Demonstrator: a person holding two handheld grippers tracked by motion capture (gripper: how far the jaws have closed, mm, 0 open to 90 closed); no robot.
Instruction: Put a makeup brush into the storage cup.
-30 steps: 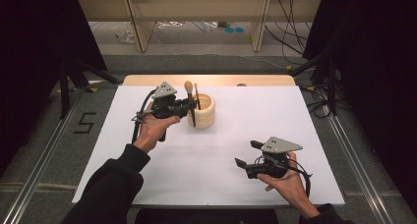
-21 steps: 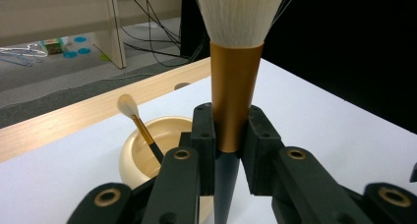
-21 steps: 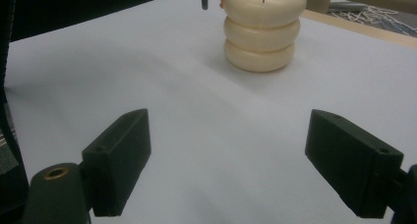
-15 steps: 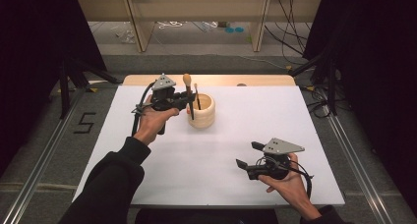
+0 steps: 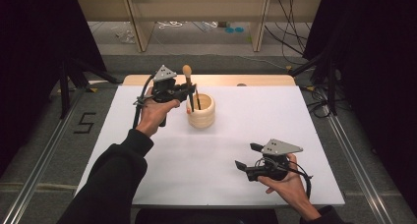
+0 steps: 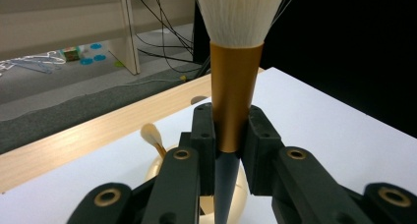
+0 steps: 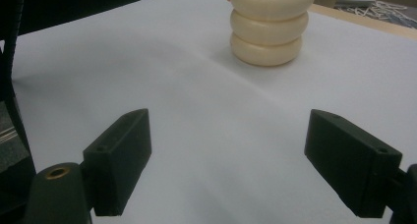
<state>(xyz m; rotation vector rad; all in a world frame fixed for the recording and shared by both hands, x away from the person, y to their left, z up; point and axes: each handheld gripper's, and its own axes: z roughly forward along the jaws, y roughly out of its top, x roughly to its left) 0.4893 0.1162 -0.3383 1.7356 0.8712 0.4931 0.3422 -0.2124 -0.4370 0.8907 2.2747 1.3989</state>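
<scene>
My left gripper [image 5: 189, 92] [image 6: 231, 130] is shut on a makeup brush [image 5: 187, 79] [image 6: 235, 81] with a gold ferrule and pale bristles. It holds the brush upright, its dark handle reaching down into the cream ribbed holder [image 5: 201, 111] [image 6: 160, 172]. A second brush [image 5: 197, 99] [image 6: 152, 137] stands in that holder. My right gripper [image 5: 247, 157] [image 7: 228, 167] hovers open near the front right of the table, nothing between its jaws, facing the holder [image 7: 272, 25] from a distance.
A white sheet [image 5: 206, 150] covers the table, with a wooden strip [image 5: 216, 80] along the far edge. Shelving legs and cables lie on the floor beyond. Metal rails run along both sides of the table.
My left hand has lifted the brush slightly and shifted it toward the far side, still over the holder. The right hand has stayed put.
</scene>
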